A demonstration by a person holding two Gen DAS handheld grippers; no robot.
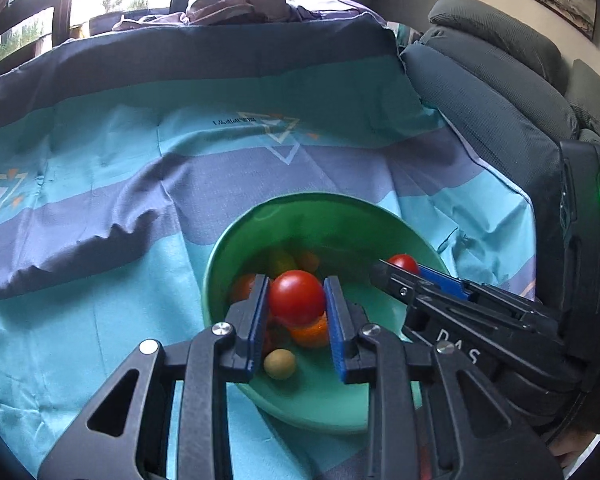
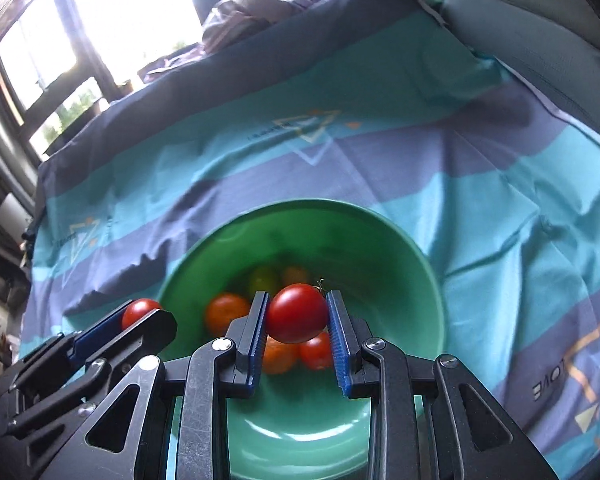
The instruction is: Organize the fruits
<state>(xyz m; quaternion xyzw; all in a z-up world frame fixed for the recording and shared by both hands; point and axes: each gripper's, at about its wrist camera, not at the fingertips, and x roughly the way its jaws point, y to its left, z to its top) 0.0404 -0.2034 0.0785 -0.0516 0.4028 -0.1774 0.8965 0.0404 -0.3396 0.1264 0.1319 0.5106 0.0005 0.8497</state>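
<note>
- Your left gripper is clamped on a red tomato, pinched across its middle by the blue pads, and held above the inside of the green bowl.
- Your right gripper grips a second red tomato the same way; a bit of stem shows at its top. It too hangs over the bowl's opening.
- Each tomato sits out at the fingertips, probably so it can drop cleanly when the jaws part.
- Beyond and below both sets of fingertips, the bowl already holds fruit: orange ones, a yellow-green one, a small red one and a pale olive-like fruit low on the near side.
- The two grippers come in from opposite sides; in the left wrist view the right one reaches over the rim just to the right, near but apart.
- Room is tight between the two heads above the bowl, so release one at a time, I would judge.
- The near rim lies under your fingers, the far rim well ahead; keep the drop inside these.
- Around the bowl the striped teal cloth lies wrinkled and open, with a grey armchair off to the right.
</note>
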